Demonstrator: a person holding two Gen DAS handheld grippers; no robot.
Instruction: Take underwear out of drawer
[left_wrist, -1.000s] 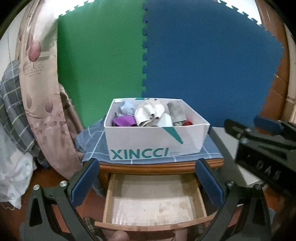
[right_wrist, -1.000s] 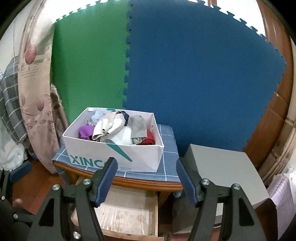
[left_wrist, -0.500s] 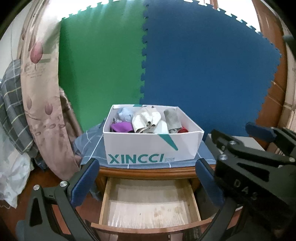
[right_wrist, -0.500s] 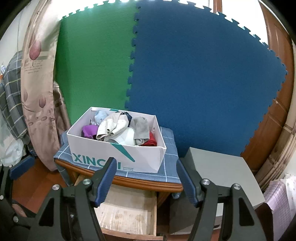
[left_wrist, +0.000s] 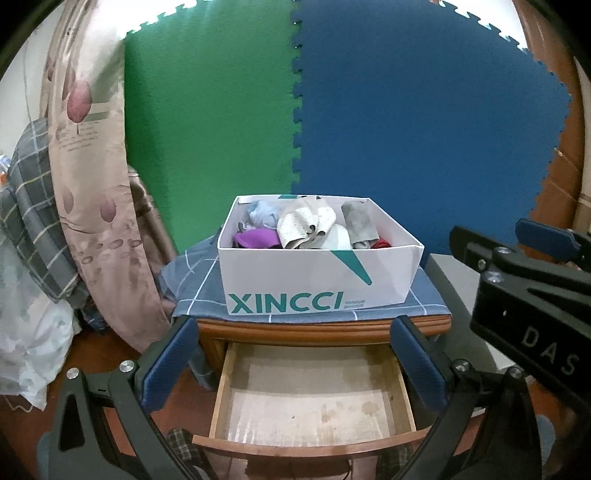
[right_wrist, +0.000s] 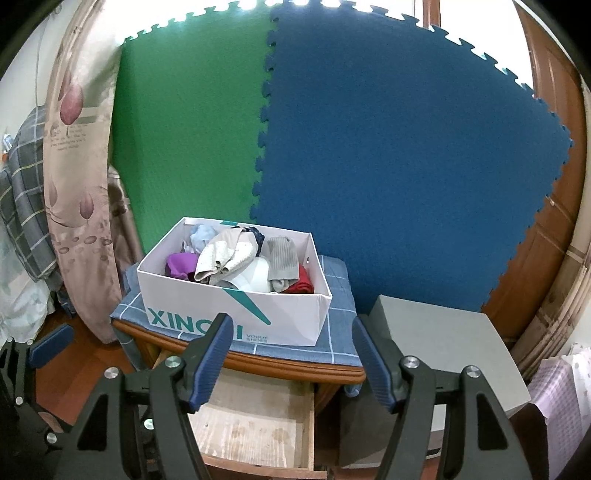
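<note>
Fingers (left_wrist: 168, 365) of the left gripper (left_wrist: 295, 354) stand wide apart and hold nothing, framing the pulled-out wooden drawer (left_wrist: 314, 395), whose bottom is bare. Underwear (left_wrist: 306, 227) lies in the XINCCI shoebox (left_wrist: 317, 280) on the tabletop (left_wrist: 325, 326). From the right wrist, the right gripper (right_wrist: 293, 354) also gapes empty before the box, beside a grey cabinet (right_wrist: 443, 347).

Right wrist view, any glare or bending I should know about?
Right wrist view: light blows out white above the foam mats, the door frame bows from fisheye distortion, corners go black. Left wrist view: same bowing, box stays sharp.
</note>
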